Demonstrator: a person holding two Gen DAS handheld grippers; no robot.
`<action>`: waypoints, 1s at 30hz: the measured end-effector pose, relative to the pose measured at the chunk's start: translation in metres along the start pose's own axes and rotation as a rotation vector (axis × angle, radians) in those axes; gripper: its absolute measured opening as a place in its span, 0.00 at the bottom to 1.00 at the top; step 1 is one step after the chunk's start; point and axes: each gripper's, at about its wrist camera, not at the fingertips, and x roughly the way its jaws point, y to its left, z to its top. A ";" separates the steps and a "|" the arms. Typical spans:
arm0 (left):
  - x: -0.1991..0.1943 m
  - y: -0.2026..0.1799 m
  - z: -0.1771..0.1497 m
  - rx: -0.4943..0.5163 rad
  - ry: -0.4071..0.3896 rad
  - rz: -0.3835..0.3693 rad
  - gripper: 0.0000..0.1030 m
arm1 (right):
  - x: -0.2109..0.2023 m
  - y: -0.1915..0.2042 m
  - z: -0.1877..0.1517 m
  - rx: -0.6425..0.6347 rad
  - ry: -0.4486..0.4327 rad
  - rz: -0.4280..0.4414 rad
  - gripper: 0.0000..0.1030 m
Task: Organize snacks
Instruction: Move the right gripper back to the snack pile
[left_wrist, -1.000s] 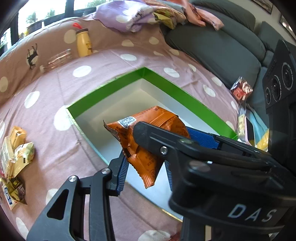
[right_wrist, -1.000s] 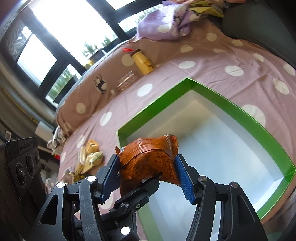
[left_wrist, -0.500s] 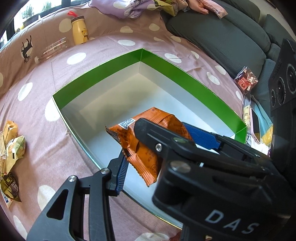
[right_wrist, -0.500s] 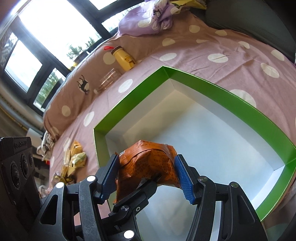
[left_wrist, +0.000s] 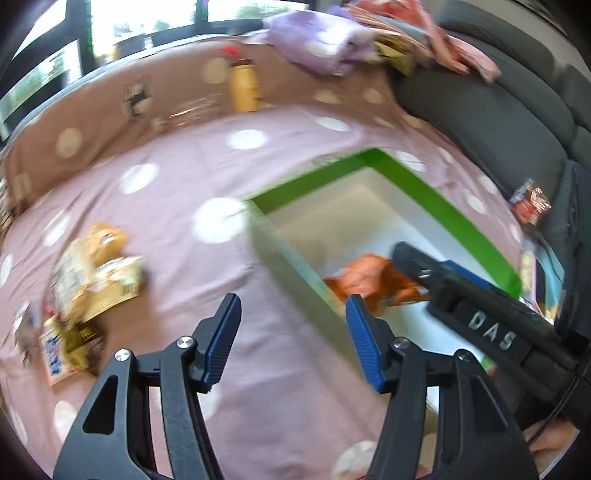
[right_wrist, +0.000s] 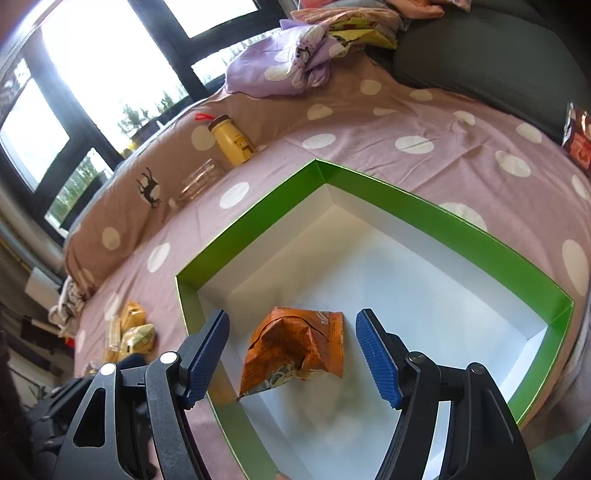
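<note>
Orange foil snack packet: just released into white-lined green cardboard box. Right hand-held gripper and left hand-held gripper: jaws just opened, empty. First snack stowed.

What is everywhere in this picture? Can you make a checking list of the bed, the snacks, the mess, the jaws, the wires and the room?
Surface: pink polka-dot bedspread, wrinkled.
Job's things: orange snack packet inside the green box, near its front corner; pile of yellow snack packets on the bedspread beside the box; red snack packet at the far edge.
Clutter: yellow bottle, clear bottle lying down, purple cloth.
Grippers: left gripper open, nothing between its jaws; right gripper open, jaws have just been opening, the packet lies between them untouched.
Cables: thin black cable.
Surroundings: windows, grey sofa.
</note>
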 end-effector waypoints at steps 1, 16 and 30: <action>-0.002 0.010 -0.002 -0.024 0.000 0.010 0.57 | 0.001 0.003 -0.001 -0.004 -0.006 -0.009 0.70; -0.038 0.154 -0.061 -0.393 0.004 0.174 0.57 | 0.034 0.057 -0.008 -0.152 -0.059 -0.140 0.69; -0.046 0.204 -0.082 -0.528 -0.017 0.216 0.69 | 0.062 0.113 0.000 -0.239 -0.001 -0.093 0.69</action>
